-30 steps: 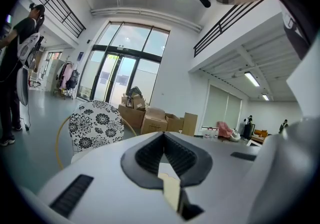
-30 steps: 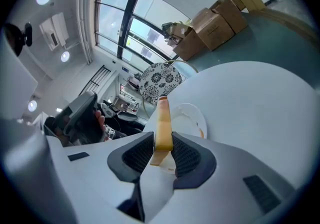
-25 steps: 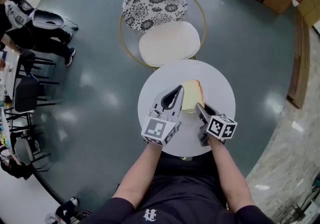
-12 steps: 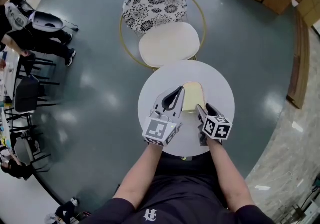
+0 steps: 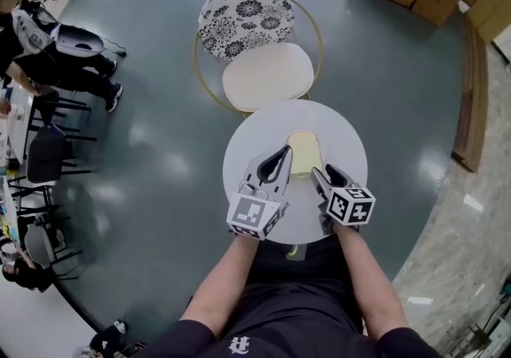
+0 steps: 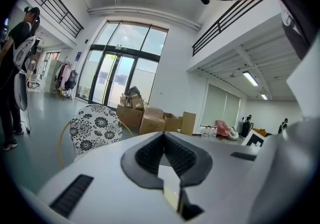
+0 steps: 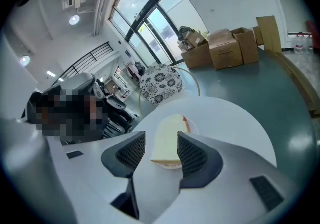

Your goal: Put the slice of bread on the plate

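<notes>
The right gripper [image 7: 162, 152], jaws opening, had released the slice of bread [image 7: 169, 138] onto the plate [image 7: 170, 165] — placement looked complete; the left gripper [image 6: 164, 137] was pressed together.

Pale yellow bread [image 5: 303, 153], white table [image 5: 345, 141] (floral black-and-white chair back [image 5: 246, 19]).

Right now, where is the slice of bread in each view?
Head view: slice of bread at the centre of the round white table.
Left gripper view: not in it.
Right gripper view: centre, slightly low.
Shared landmark: the floral chair, in all three.
</notes>
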`<state>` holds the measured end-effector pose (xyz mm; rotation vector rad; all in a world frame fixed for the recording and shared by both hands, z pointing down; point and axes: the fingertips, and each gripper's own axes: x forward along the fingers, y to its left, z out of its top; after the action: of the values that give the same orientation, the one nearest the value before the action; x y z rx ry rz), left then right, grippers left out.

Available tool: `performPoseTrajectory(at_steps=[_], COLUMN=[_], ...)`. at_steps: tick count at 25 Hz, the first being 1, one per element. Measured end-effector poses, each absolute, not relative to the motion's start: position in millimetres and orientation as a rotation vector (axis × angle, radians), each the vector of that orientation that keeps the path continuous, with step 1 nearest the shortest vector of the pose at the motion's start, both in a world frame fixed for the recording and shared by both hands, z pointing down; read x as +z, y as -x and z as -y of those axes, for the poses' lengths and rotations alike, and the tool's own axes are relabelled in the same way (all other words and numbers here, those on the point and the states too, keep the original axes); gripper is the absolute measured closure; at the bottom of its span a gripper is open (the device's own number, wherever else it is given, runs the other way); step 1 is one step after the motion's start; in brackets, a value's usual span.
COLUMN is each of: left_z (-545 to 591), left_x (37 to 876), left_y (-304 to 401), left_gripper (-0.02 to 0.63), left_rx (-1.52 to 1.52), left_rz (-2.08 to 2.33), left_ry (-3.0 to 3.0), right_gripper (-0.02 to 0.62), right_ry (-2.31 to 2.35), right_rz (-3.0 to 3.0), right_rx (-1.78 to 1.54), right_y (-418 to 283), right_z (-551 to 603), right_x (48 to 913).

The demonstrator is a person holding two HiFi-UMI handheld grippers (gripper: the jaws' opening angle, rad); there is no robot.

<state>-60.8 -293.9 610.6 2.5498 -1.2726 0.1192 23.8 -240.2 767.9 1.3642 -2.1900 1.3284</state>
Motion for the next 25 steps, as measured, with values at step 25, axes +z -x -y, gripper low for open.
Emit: performPoseTrajectory(at_steps=[25], left_z=[217.3], left_x=[452.2], left_y=[43.1], left_gripper=[0.6], left_rx=[0.037], left_rz=[1.147], left_ry=[-2.661], right_gripper=[0.531], right_ry=[-1.202], right_rz=[2.708], right_rx=[1.013], right_y=[4.5], right_z=[221.4], right_x=[504.9])
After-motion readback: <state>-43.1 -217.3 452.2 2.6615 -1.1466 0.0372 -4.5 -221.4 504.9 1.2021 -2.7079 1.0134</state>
